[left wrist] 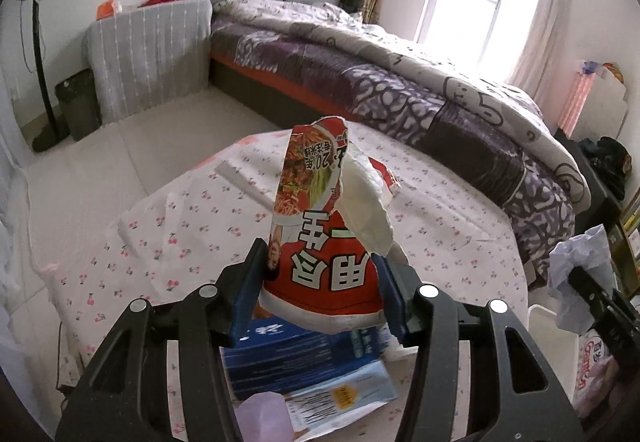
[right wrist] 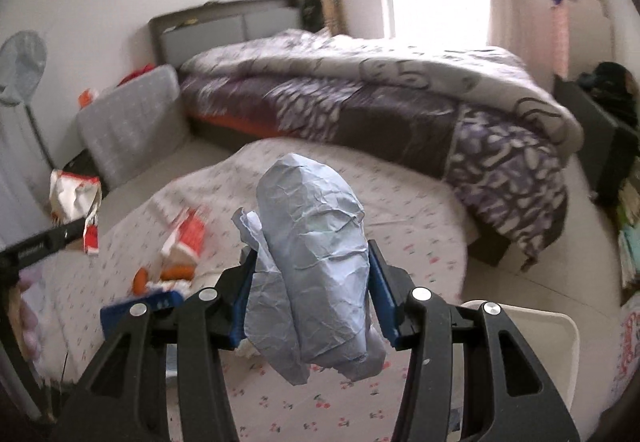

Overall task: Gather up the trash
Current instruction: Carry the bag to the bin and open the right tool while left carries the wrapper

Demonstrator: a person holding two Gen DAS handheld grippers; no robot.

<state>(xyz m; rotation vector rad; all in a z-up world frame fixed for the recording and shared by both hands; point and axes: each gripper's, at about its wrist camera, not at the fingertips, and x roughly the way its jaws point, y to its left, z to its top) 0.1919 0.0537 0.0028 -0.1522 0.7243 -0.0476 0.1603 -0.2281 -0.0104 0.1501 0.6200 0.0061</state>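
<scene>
Right now both tools are loaded. The left gripper (left wrist: 320, 282) pinches a torn red noodle wrapper (left wrist: 320, 230) low on its printed panel, and the wrapper stands up above the cherry-print tablecloth (left wrist: 160, 226). The right gripper (right wrist: 308, 290) is pressed onto a crumpled pale-blue paper wad (right wrist: 316, 270), held clear of the cloth — in the left view the same wad (left wrist: 576, 274) shows off to the right.

Judging from this, the step in hand is carrying both pieces to a bin. A white bin rim (right wrist: 552, 326) sits just beyond the right gripper, so that looks the likely drop; I cannot see inside it. To do it well, keep both pinches firm during travel, since the wrapper is floppy and top-heavy and may fold or slip. Bring each piece fully over the opening before spreading the fingers, one side at a time.

More litter lies on the table — a blue carton (left wrist: 296, 354), a pale printed sachet (left wrist: 340, 398) and, in the right view, a red-and-white packet (right wrist: 188, 238) — so there is more to fetch afterwards.
</scene>
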